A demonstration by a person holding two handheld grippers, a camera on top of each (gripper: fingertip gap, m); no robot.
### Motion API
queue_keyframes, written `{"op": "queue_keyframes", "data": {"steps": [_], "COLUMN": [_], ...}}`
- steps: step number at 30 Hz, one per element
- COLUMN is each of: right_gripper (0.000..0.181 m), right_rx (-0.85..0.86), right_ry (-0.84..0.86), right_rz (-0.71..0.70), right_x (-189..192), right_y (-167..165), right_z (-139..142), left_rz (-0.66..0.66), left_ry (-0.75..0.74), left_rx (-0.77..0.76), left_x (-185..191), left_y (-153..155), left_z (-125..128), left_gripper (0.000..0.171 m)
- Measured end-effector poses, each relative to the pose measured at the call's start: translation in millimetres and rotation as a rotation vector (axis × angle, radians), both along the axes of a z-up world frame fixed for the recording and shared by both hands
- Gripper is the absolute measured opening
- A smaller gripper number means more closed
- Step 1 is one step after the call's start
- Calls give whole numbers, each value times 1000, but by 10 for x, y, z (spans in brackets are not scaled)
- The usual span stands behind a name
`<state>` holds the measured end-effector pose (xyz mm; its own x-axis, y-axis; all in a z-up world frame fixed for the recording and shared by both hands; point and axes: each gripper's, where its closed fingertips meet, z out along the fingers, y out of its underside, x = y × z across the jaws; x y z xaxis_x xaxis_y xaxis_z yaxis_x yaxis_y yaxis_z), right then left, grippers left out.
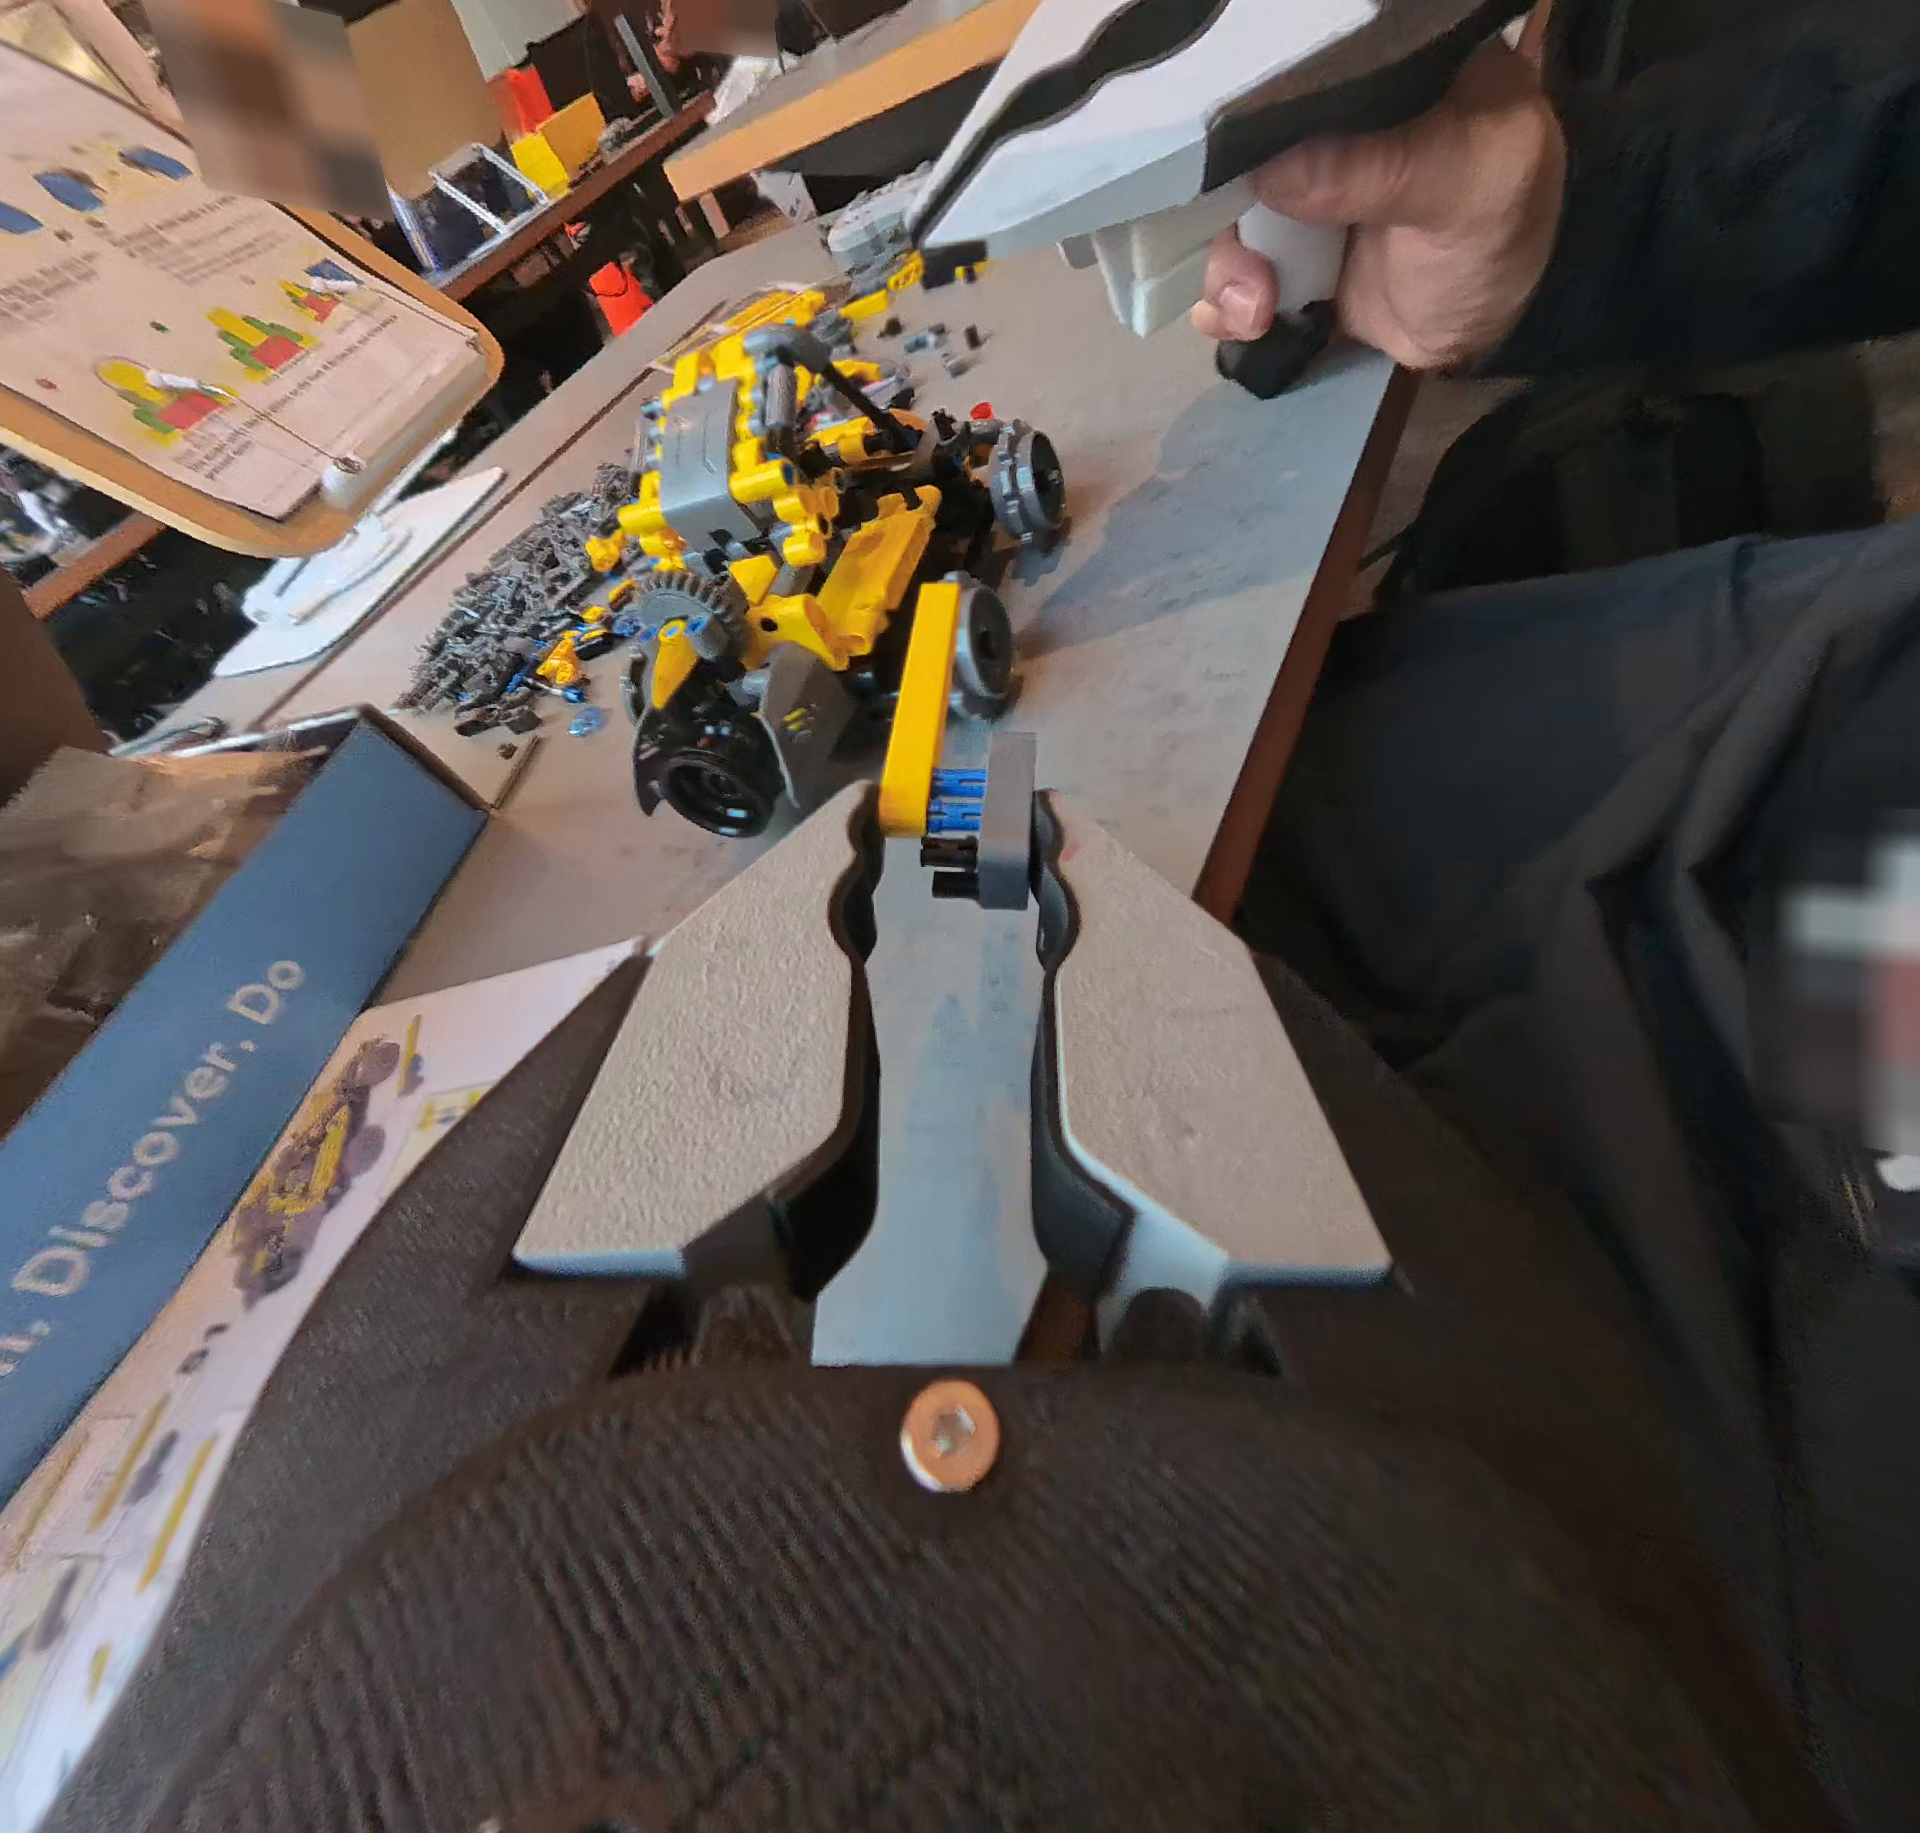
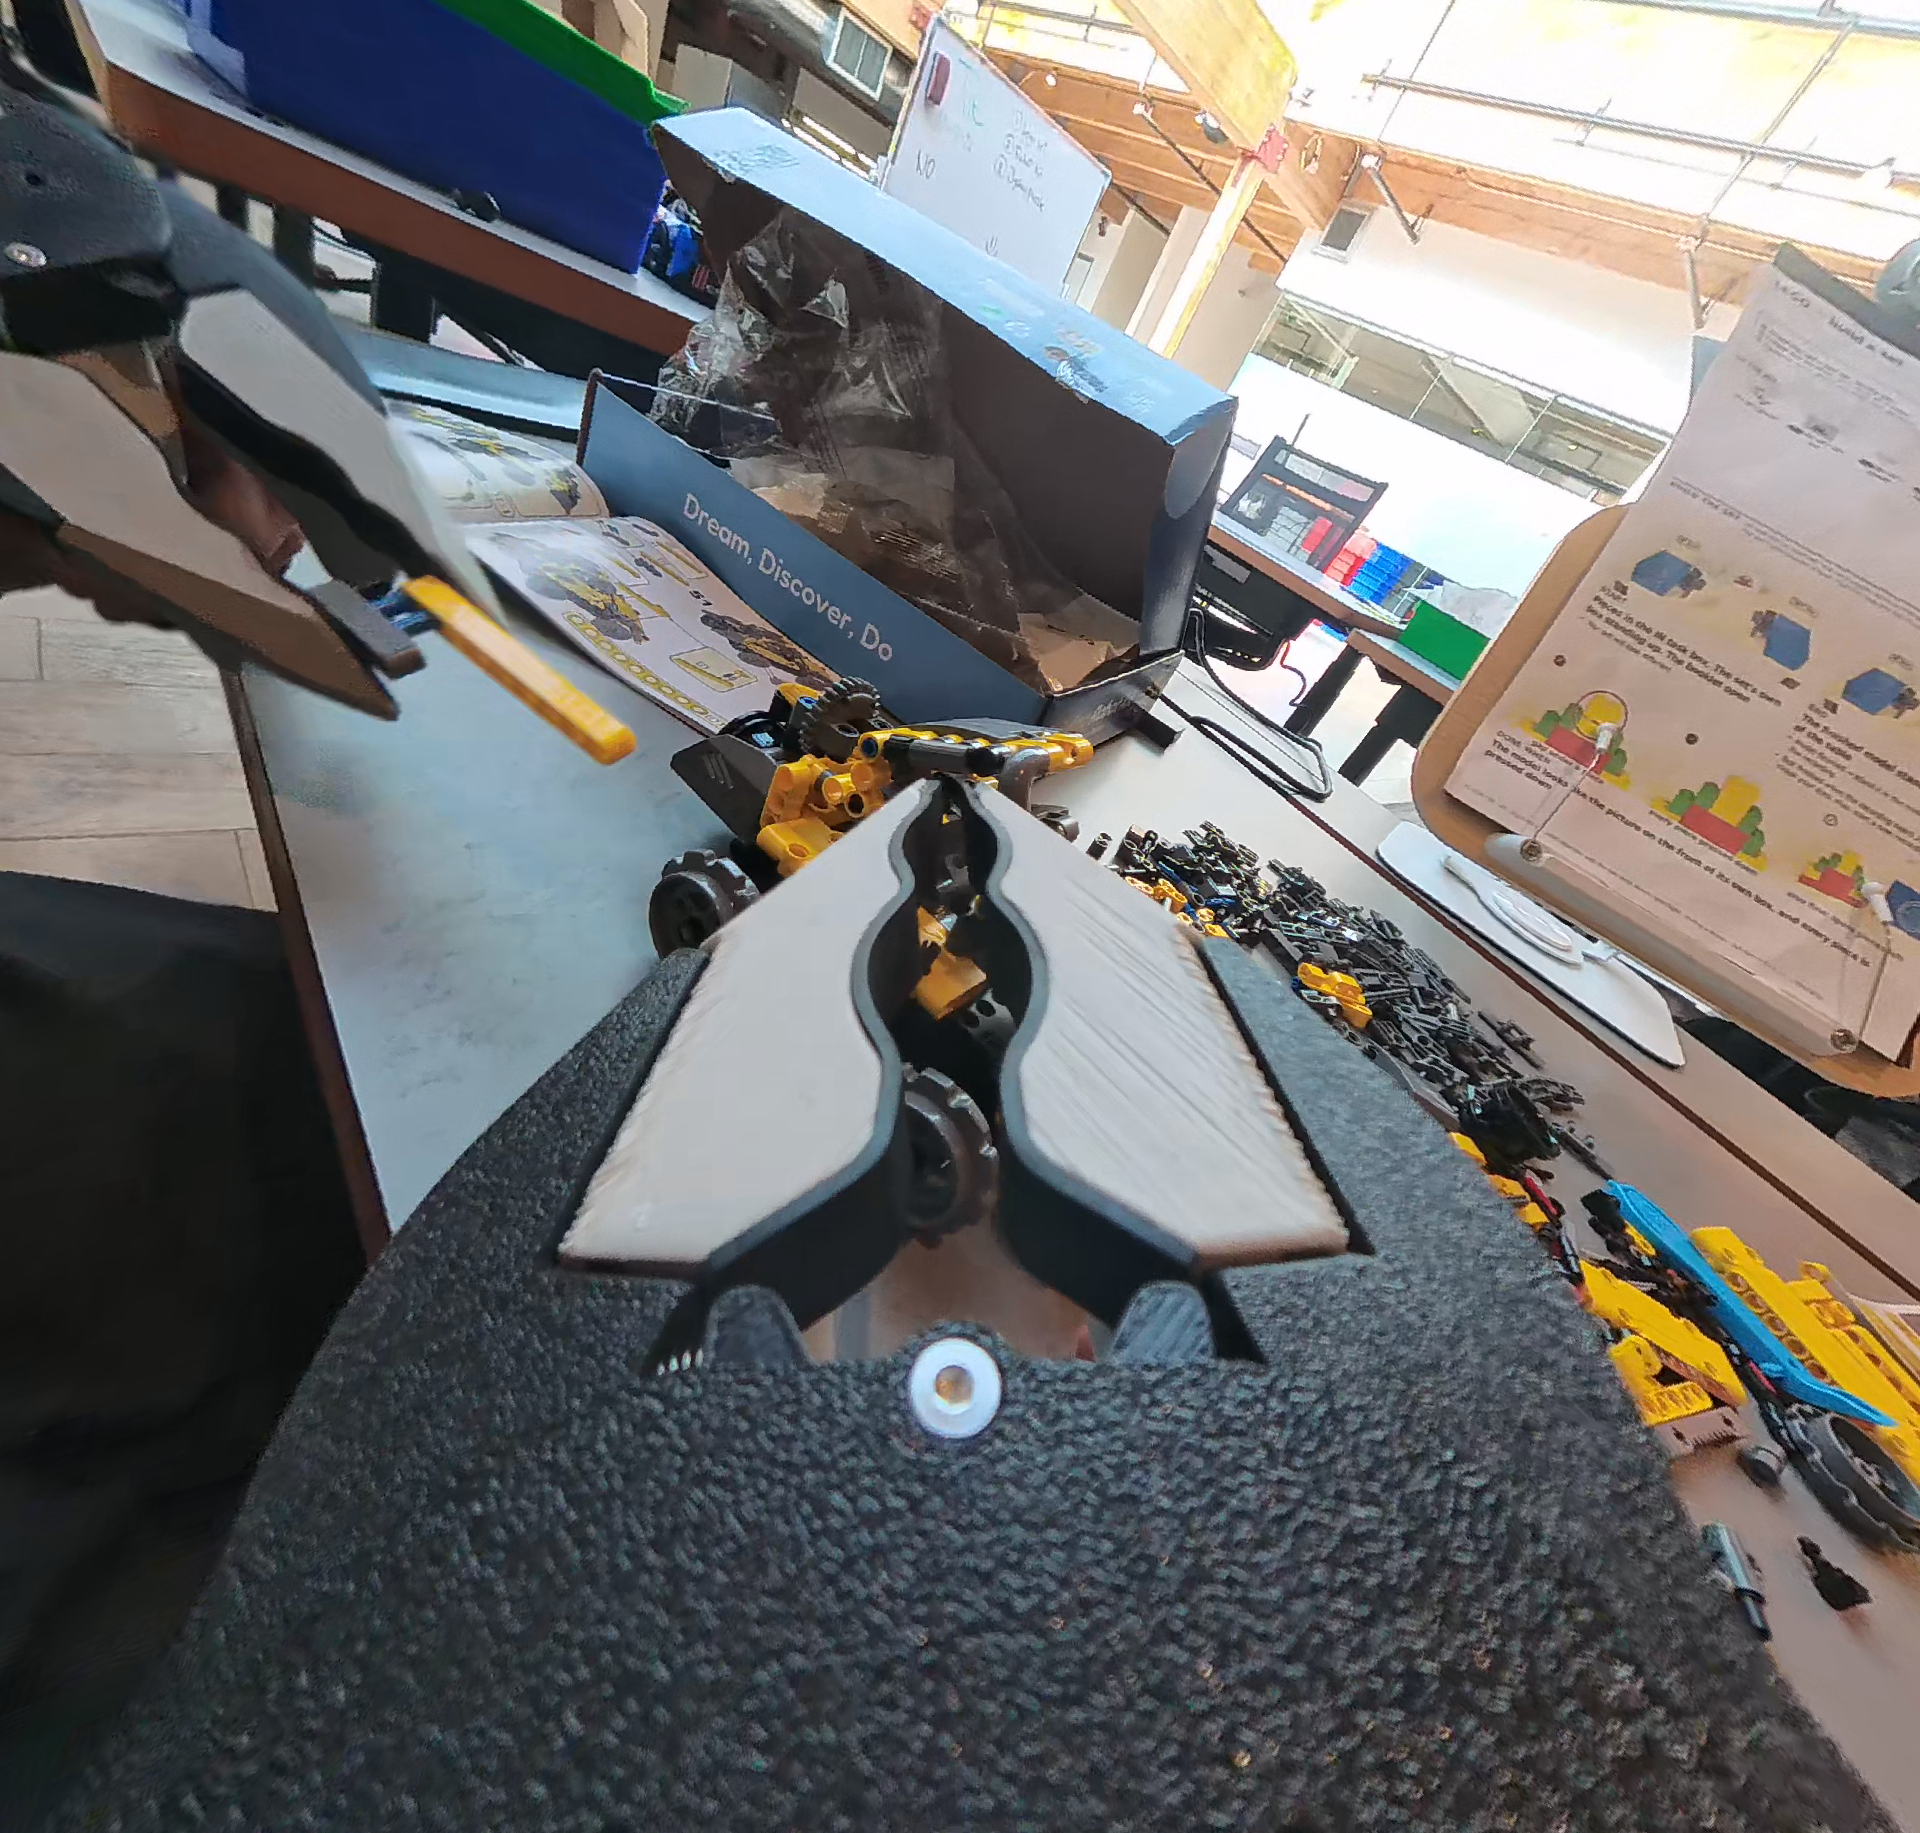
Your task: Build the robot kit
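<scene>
My left gripper (image 1: 954, 815) is shut on a small brick assembly (image 1: 940, 744): a long yellow beam joined by blue pins to a grey beam. It holds this above the grey table (image 1: 1143, 588), just in front of a yellow and black brick vehicle model (image 1: 810, 536). In the right wrist view the left gripper (image 2: 358, 630) holds the yellow beam (image 2: 520, 677) in the air at the left. My right gripper (image 2: 948, 791) is shut, tips together, right above the vehicle model (image 2: 831, 796). It also shows in the left wrist view (image 1: 951, 251), held by a hand (image 1: 1403, 214); whether a small piece sits between its tips is unclear.
An open blue box (image 2: 831, 599) with plastic bags and an instruction booklet (image 2: 644, 588) lie beyond the model. A pile of loose dark parts (image 2: 1351, 973) and yellow and blue pieces (image 2: 1745, 1305) lie to the right. A stand with a printed sheet (image 2: 1714, 692) is at the far right. The table edge (image 1: 1299, 640) is close. Tip to tip, the grippers are about 15 centimeters apart.
</scene>
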<state>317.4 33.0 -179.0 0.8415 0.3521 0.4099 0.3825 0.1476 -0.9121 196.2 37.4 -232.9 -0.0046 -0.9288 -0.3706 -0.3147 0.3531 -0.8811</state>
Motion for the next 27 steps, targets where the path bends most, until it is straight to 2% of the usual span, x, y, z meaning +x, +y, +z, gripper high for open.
{"op": "queue_keyframes", "data": {"steps": [2, 4, 10, 13, 15, 17, 19, 24, 27], "right_gripper": [3, 5, 10, 21, 29, 30, 30, 31, 15], "right_rx": [-1, 0, 9, -78, -170, -233, -317, -462, -490], "right_ry": [-4, 8, 13, -14, -34, -107, -246, -432, -484], "right_rz": [-10, -25, -8, 85, 206, 320, 397, 490, 496], "right_x": [11, 46, 30, -206, -526, -841, -1043, -1247, -1257], "right_y": [12, 21, -13, -90, -216, -346, -405, -338, -304], "right_z": [-5, 6, 20, -71, -103, -116, -252, -519, -615], "left_rz": [80, 98, -54, -95, -109, -152, -204, -248, -268], "left_ry": [-87, -106, -80, -69, -75, -92, -84, -78, -19], "left_rx": [84, 103, -8, -13, -6, -42, -78, -133, -107], "left_x": [-29, -29, -6, -5, -14, -14, -2, 7, -37], "left_y": [70, 85, -98, -177, -231, -336, -436, -476, -506], "left_z": [104, 136, 117, 100, 98, 109, 91, 138, 56], "left_gripper": [26, 26, 26, 26, 26, 26, 26, 26, 26]}}
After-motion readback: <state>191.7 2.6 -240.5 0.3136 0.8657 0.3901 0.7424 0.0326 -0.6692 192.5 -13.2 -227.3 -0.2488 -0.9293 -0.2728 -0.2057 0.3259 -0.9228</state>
